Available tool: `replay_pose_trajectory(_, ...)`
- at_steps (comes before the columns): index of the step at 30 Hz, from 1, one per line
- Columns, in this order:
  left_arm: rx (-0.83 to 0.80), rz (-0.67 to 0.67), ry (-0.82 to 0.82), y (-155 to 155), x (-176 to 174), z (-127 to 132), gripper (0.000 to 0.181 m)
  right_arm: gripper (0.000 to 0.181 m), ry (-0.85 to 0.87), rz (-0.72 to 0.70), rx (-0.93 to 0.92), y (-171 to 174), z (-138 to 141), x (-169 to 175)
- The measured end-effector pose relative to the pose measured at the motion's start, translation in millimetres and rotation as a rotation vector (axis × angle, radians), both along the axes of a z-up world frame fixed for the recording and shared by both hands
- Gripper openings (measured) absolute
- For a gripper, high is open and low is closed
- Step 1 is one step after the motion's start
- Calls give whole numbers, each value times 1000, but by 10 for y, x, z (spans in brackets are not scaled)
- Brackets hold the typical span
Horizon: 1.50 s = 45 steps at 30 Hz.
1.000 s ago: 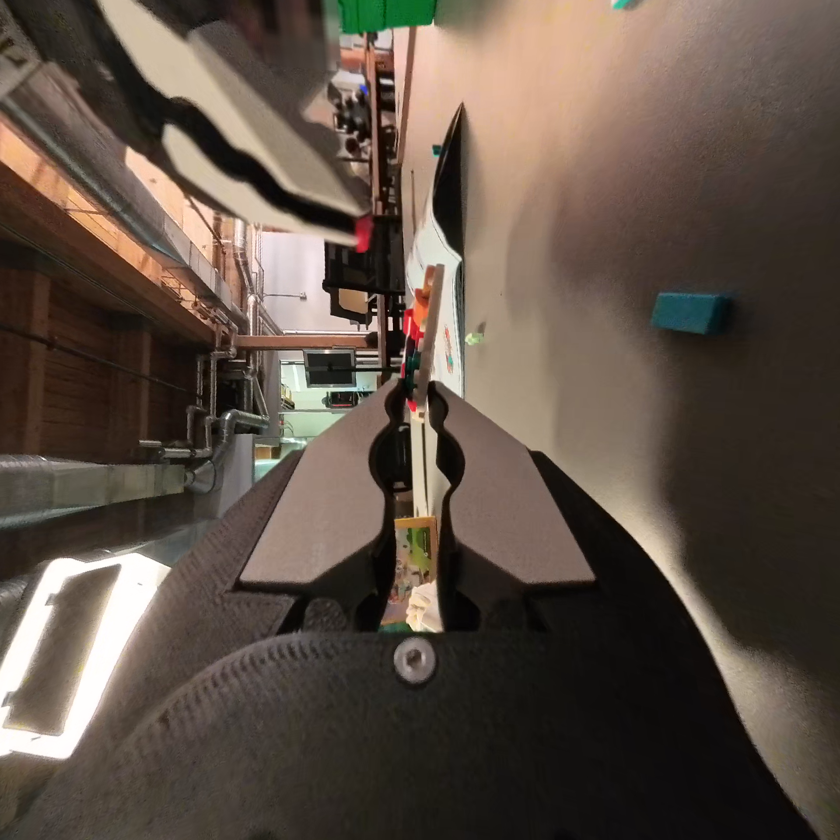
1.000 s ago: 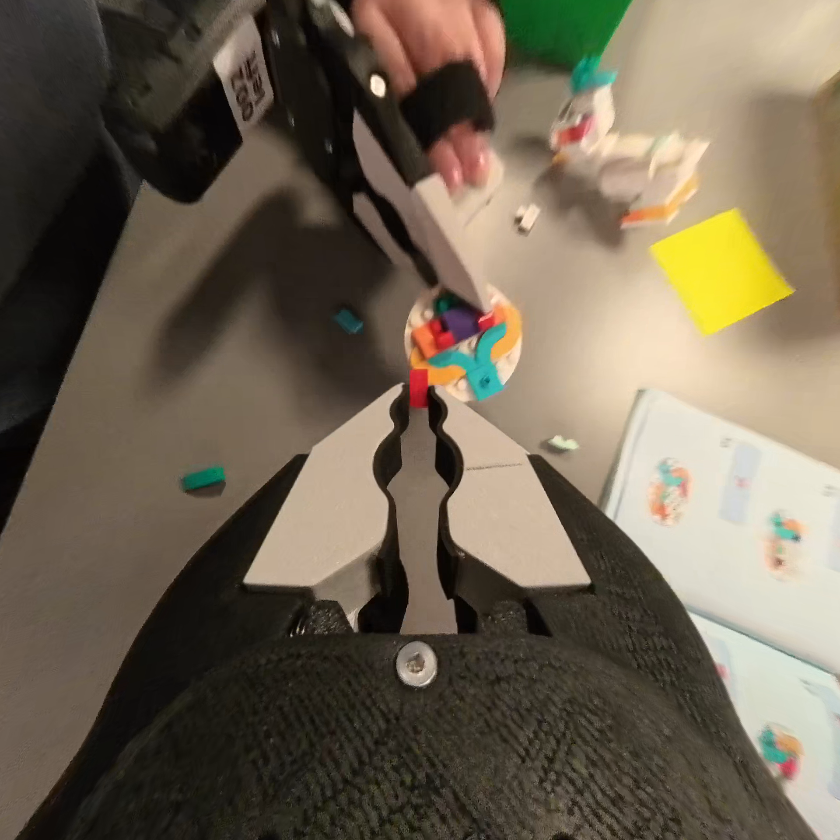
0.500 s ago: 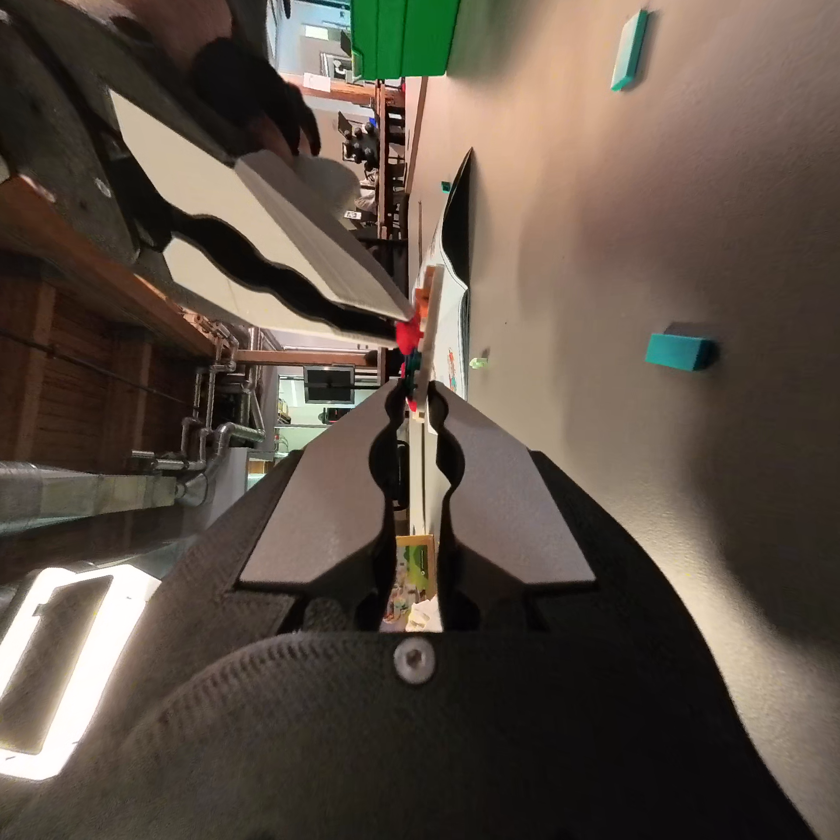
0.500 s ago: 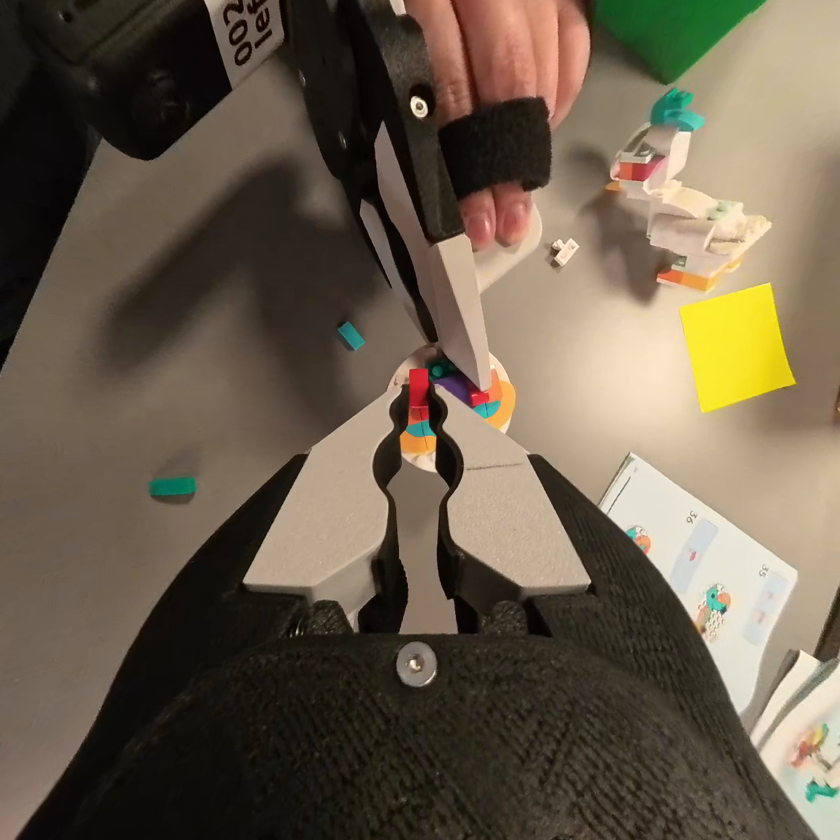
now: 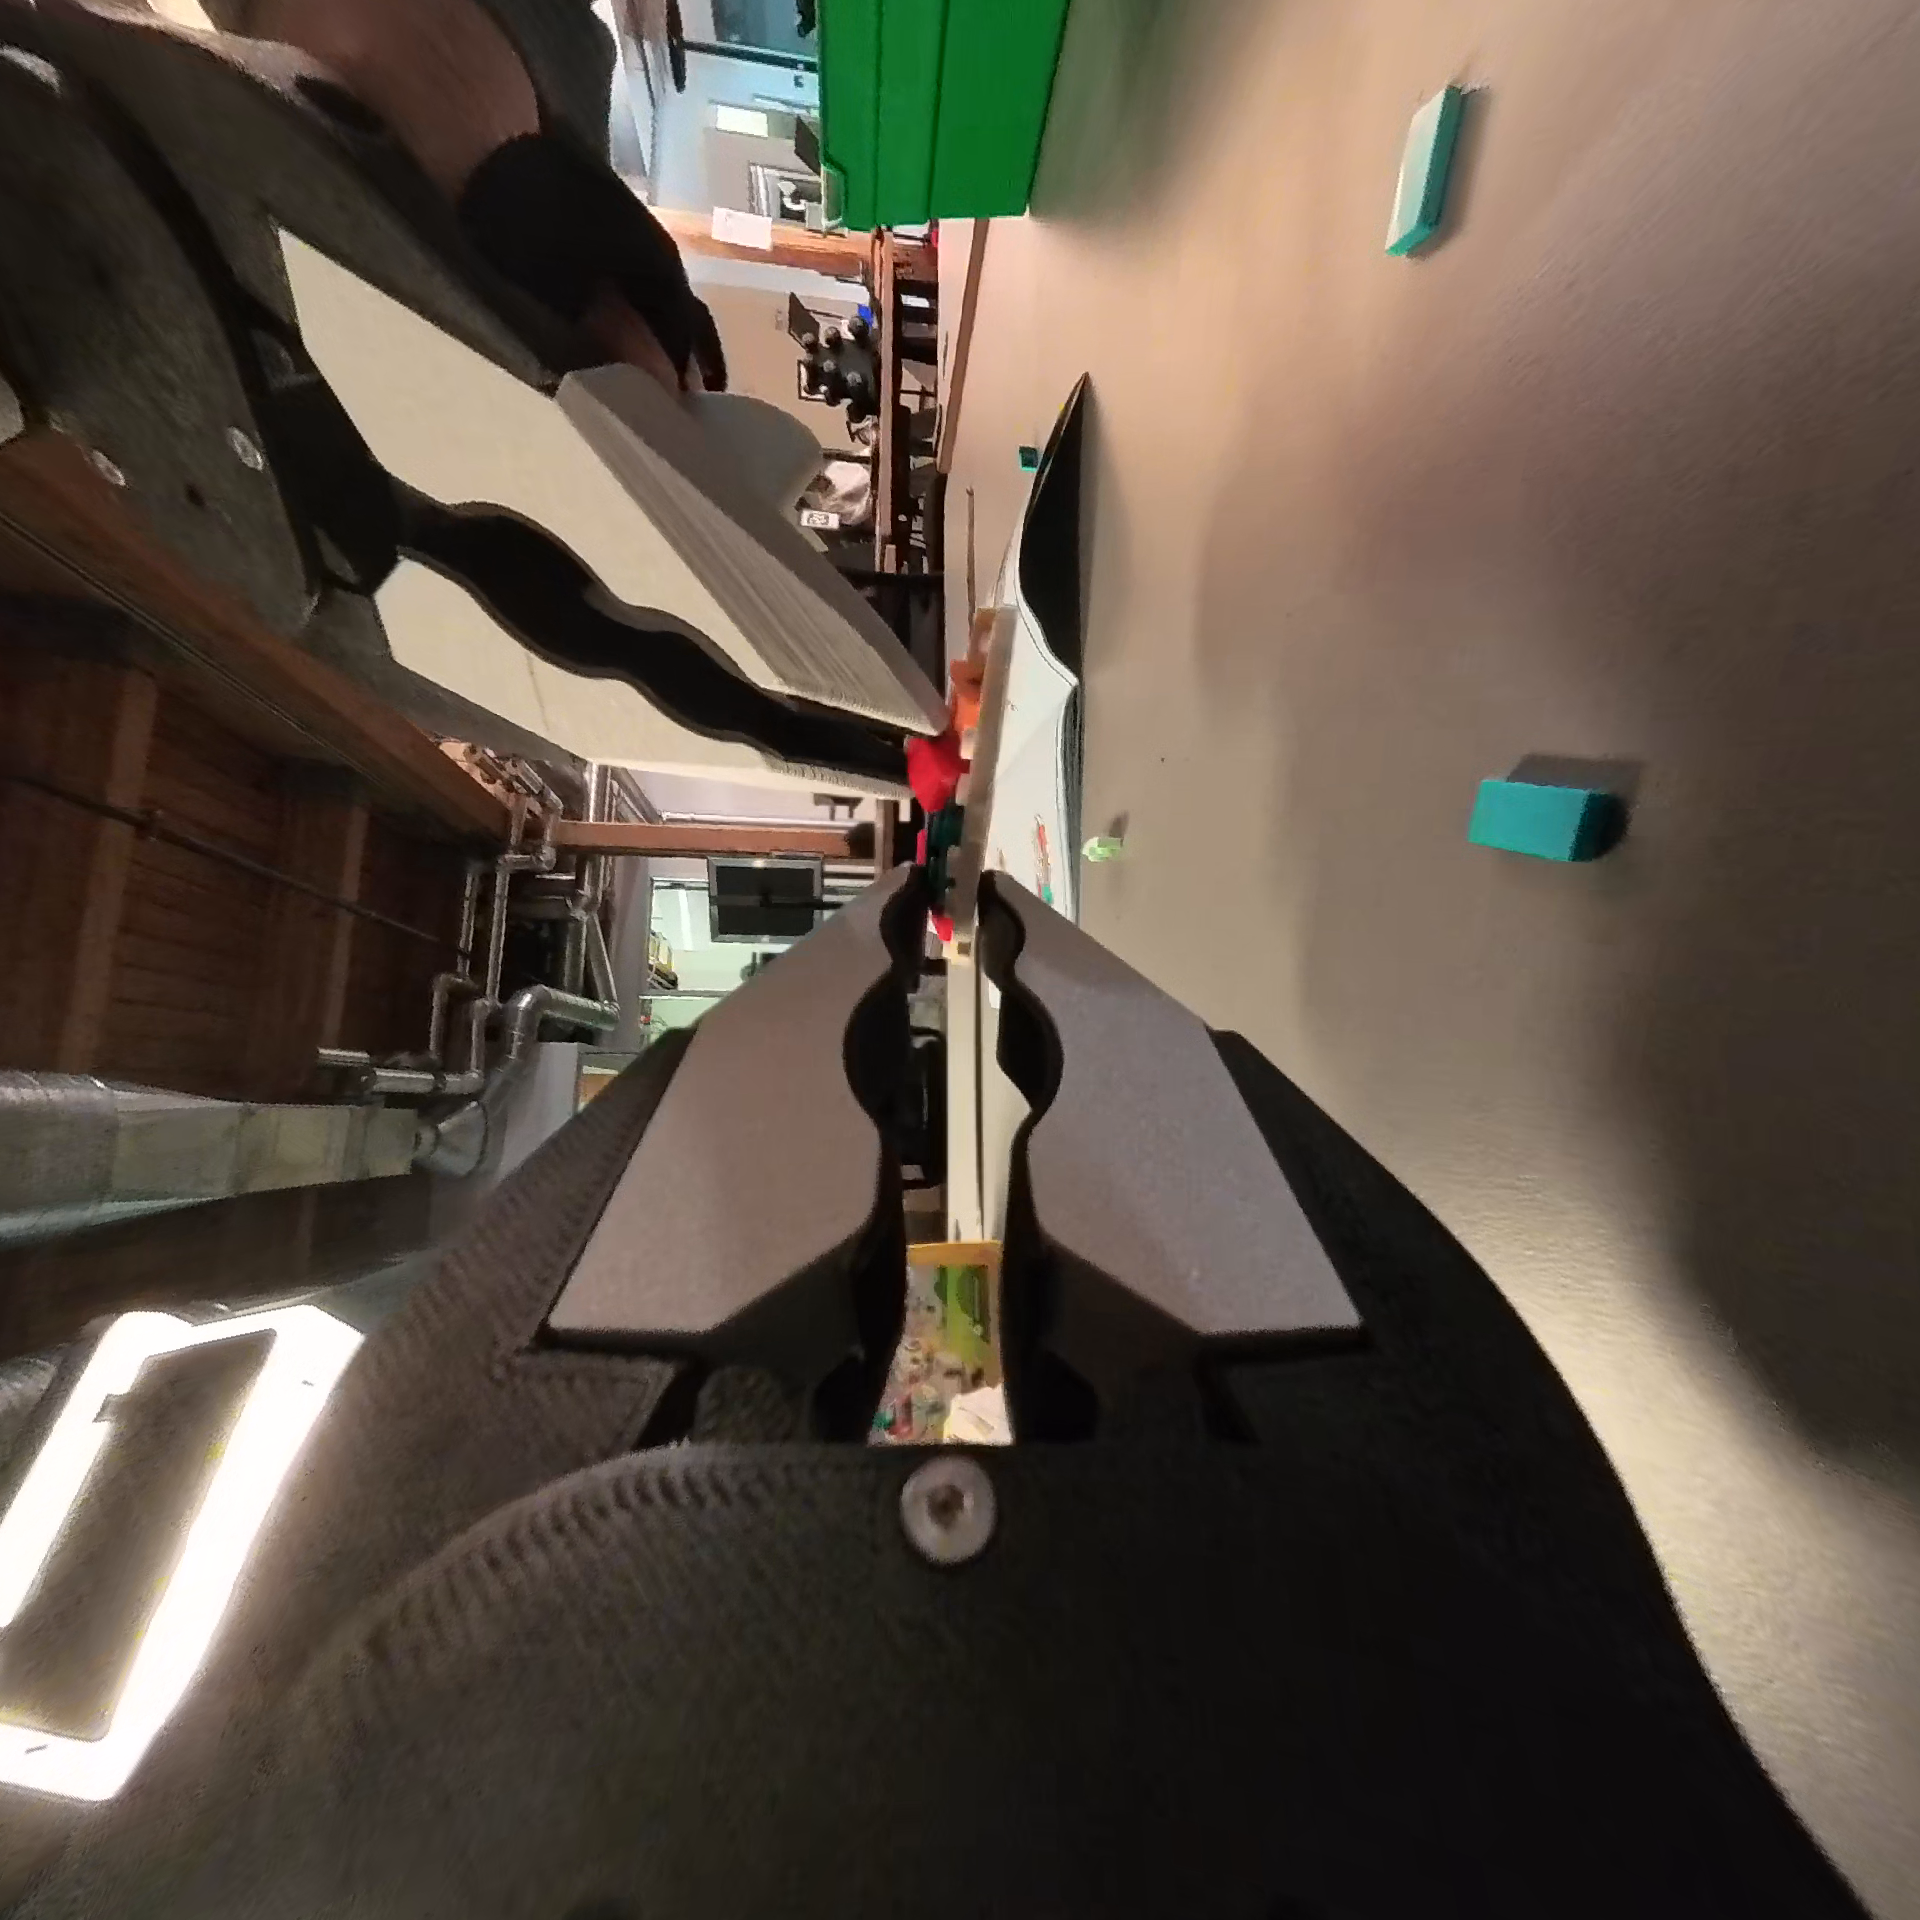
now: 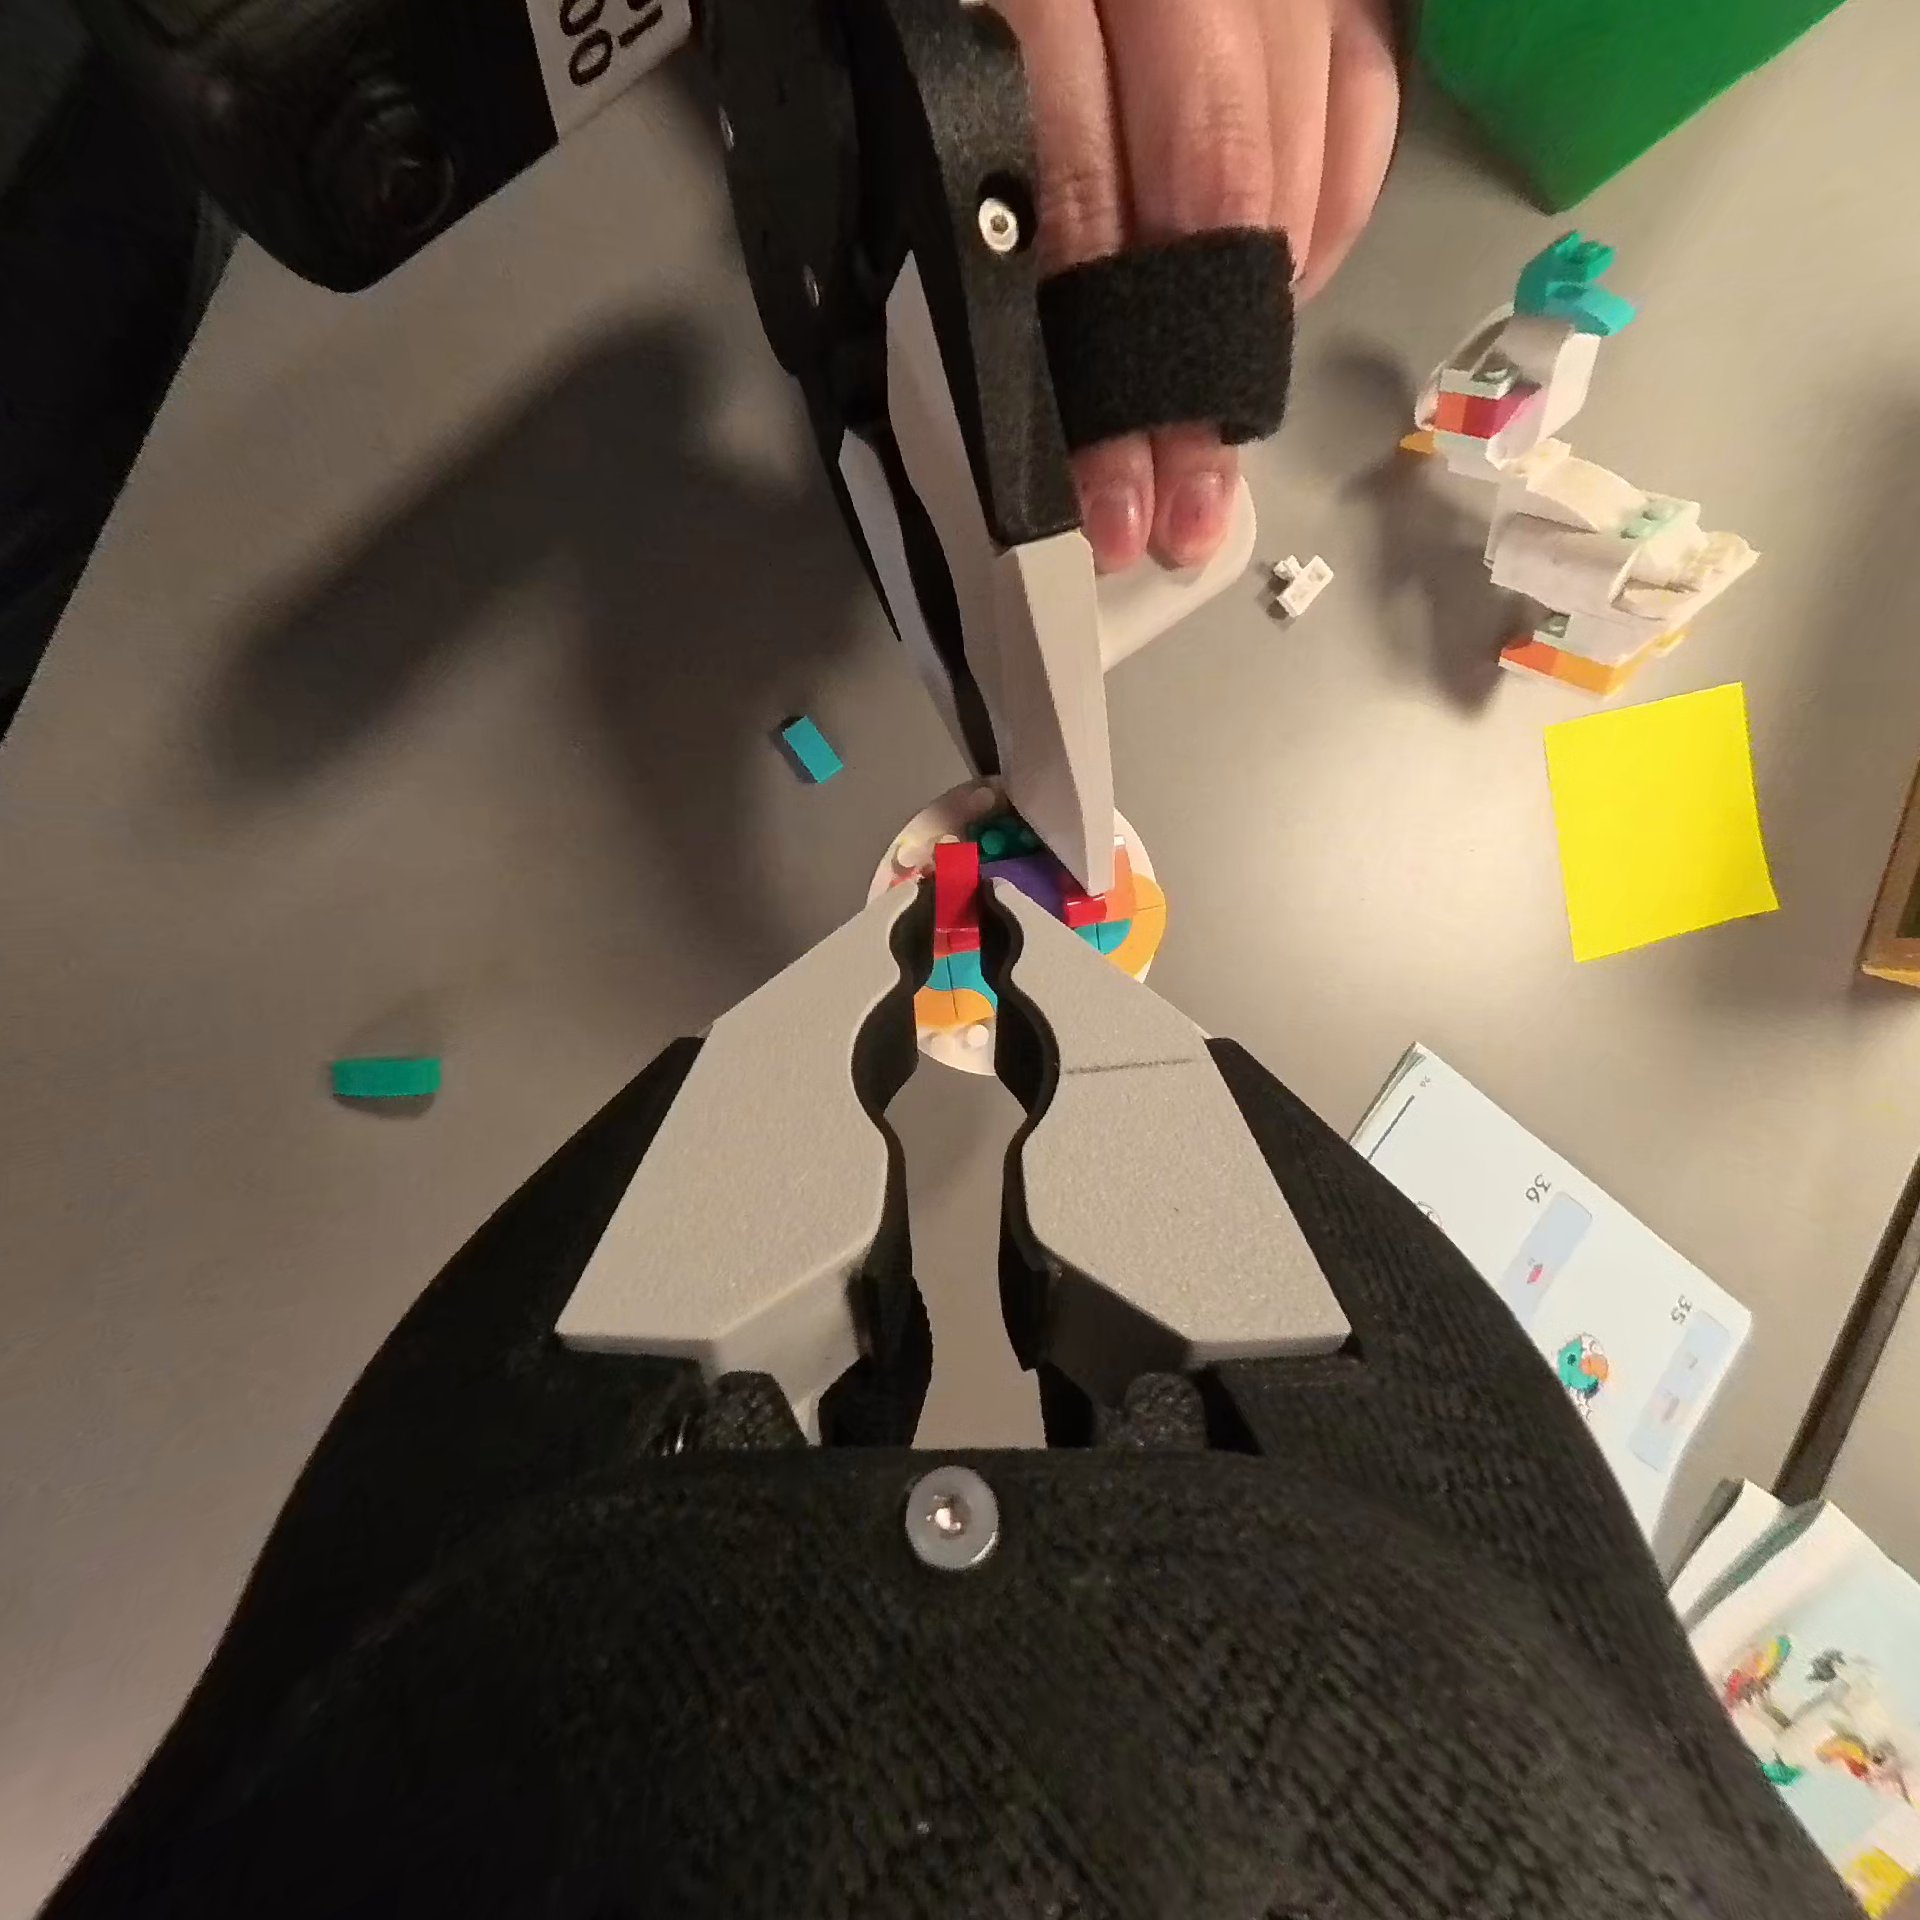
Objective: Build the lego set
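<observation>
A round white plate [image 6: 961, 1049] with orange, teal, purple and red bricks on it lies on the grey table. My left gripper [image 6: 1075, 883] comes in from above and is shut on the plate's far edge. In the left wrist view the plate [image 5: 977, 748] shows edge-on between the left gripper [image 5: 956, 904] fingers. My right gripper [image 6: 956, 904] is shut on a small red brick [image 6: 956, 883] and holds it upright just over the plate's near left part. The left wrist view shows the right gripper [image 5: 925, 743] with the red brick [image 5: 932, 774] close against the plate.
Two loose teal bricks [image 6: 808, 750] [image 6: 387, 1076] lie left of the plate. A white bird build [image 6: 1558, 520], a small white piece [image 6: 1299, 582] and a yellow note [image 6: 1652, 821] lie to the right. An instruction booklet [image 6: 1558, 1278] is at front right, a green box [image 6: 1600, 73] at back right. My two grippers' fingertips are within a few centimetres of each other.
My right gripper has carried the red brick forward and down, from in front of the plate to just over it. The left gripper keeps its hold on the plate.
</observation>
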<state>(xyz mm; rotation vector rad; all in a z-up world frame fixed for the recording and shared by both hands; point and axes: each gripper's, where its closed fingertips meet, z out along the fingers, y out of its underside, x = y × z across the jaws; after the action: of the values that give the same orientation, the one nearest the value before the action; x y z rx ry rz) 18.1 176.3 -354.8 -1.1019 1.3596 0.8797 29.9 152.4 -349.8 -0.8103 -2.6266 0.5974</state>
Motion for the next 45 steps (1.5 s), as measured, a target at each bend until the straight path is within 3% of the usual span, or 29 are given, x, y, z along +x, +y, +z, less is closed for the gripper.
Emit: replay_pose_trajectory(45, 3, -34, 0, -44, 61, 6, 8, 15, 3, 19, 35, -45, 7, 0)
